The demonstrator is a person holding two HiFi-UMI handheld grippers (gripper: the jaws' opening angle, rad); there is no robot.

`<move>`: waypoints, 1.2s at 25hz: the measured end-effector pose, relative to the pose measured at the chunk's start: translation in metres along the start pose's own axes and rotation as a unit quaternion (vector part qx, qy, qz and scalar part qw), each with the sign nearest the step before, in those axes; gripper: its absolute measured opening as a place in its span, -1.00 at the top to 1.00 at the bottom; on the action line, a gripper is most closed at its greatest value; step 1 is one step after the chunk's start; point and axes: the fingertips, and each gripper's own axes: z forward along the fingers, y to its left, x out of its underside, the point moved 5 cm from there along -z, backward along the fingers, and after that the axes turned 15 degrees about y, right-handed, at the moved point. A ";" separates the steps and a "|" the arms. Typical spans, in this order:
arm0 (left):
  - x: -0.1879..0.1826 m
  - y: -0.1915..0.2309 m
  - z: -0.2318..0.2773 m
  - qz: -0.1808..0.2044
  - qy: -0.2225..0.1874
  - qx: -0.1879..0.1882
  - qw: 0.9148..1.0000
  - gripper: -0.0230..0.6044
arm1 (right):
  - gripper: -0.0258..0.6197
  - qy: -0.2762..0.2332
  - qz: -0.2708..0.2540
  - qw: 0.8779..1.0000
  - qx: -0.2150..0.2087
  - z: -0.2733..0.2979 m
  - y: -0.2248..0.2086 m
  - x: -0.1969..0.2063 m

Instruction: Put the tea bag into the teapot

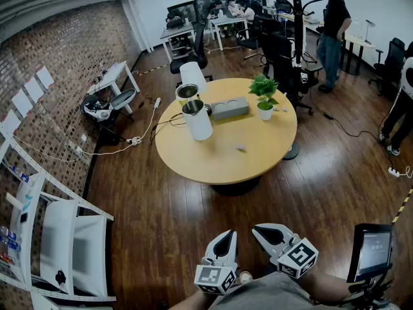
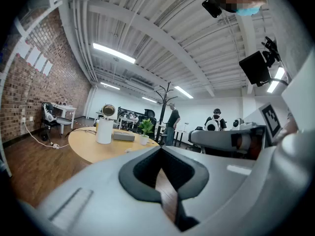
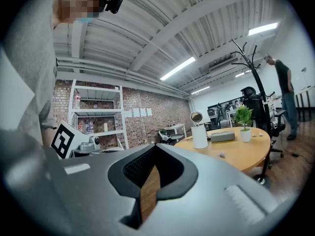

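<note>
Head view looks steeply down on a round wooden bench (image 1: 258,163) standing on one dark central foot on a dark plank floor (image 1: 161,218). The teapot (image 1: 197,121), a tall white cylinder, stands upright near the bench's far left edge with its lid (image 1: 187,92) tipped up and open. Just beside it to the right lies a grey box (image 1: 230,108), and further right a small plant (image 1: 264,95) in a white pot. The tea bag (image 1: 241,148) lies alone on the bare wood near the middle of the bench, apart from the teapot, to its right and nearer the camera.

Both grippers hang low at the bottom of the view, over the floor and well apart from the bench. The left gripper (image 1: 226,236) has its fingers (image 2: 113,200) closed together with nothing between them. The right gripper (image 1: 261,230) likewise has its fingers (image 3: 206,195) shut and empty. Each points level toward the bench.

A brick wall (image 1: 58,50) with white sheets pinned to it runs along the left. A white shelf (image 1: 58,231) stands against it near the camera, and a small side table (image 1: 117,75) further off. Cables (image 1: 122,144) trail from the wall across the floor up onto the bench. Behind the bench rises a black coat stand (image 1: 297,18). Desks (image 1: 213,28) with seated people fill the far end. A person (image 1: 334,28) stands at the right. A screen (image 1: 373,250) shows at the lower right.
</note>
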 end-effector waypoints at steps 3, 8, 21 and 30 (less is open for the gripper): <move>0.000 0.012 -0.003 -0.003 0.004 -0.002 1.000 0.92 | 0.91 0.021 -0.007 1.000 0.009 0.010 -0.004 0.003; -0.007 0.029 0.015 -0.005 0.009 -0.008 1.000 0.92 | 0.91 0.021 -0.007 1.000 0.006 0.028 -0.024 -0.004; -0.070 0.059 0.157 0.003 -0.006 -0.043 0.999 0.92 | 0.91 0.000 -0.012 1.000 -0.017 0.067 -0.174 -0.048; -0.104 0.073 0.239 -0.009 -0.016 -0.080 0.997 0.92 | 0.91 0.008 -0.015 0.999 -0.044 0.092 -0.266 -0.068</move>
